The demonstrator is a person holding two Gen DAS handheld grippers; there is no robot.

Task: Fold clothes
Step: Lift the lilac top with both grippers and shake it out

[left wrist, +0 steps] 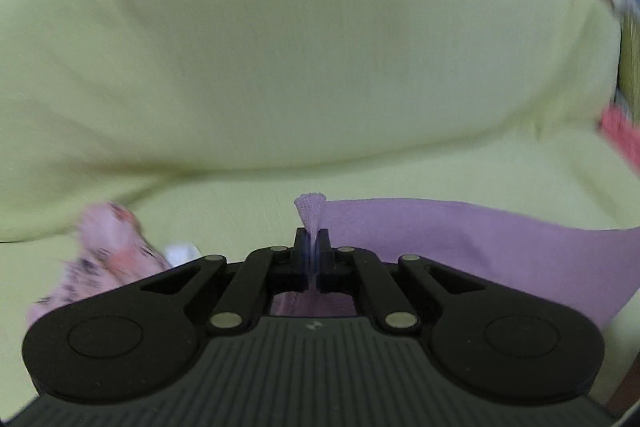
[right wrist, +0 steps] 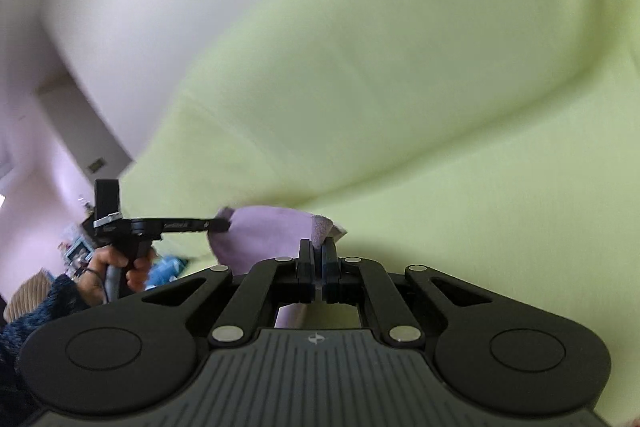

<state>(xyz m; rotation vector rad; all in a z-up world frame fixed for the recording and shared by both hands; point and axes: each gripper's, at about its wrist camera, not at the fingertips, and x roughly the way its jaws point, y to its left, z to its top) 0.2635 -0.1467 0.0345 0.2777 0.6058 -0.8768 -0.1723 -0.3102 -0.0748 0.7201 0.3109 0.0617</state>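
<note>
A lilac cloth [left wrist: 460, 247] hangs stretched between my two grippers above a pale yellow-green sofa. My left gripper [left wrist: 311, 241] is shut on one corner of it, and a small tuft of the fabric pokes out past the fingertips. My right gripper [right wrist: 318, 247] is shut on another corner of the same lilac cloth [right wrist: 264, 235]. In the right wrist view the left gripper [right wrist: 222, 225] appears side-on at the cloth's far end, with a hand [right wrist: 120, 267] around its handle. Both views are blurred by motion.
The yellow-green sofa back cushion [left wrist: 300, 47] and seat [right wrist: 460, 87] fill most of both views. A pink patterned garment [left wrist: 108, 251] lies crumpled on the seat at the left. A red and white item [left wrist: 622, 135] sits at the right edge. A white wall [right wrist: 140, 7] is behind.
</note>
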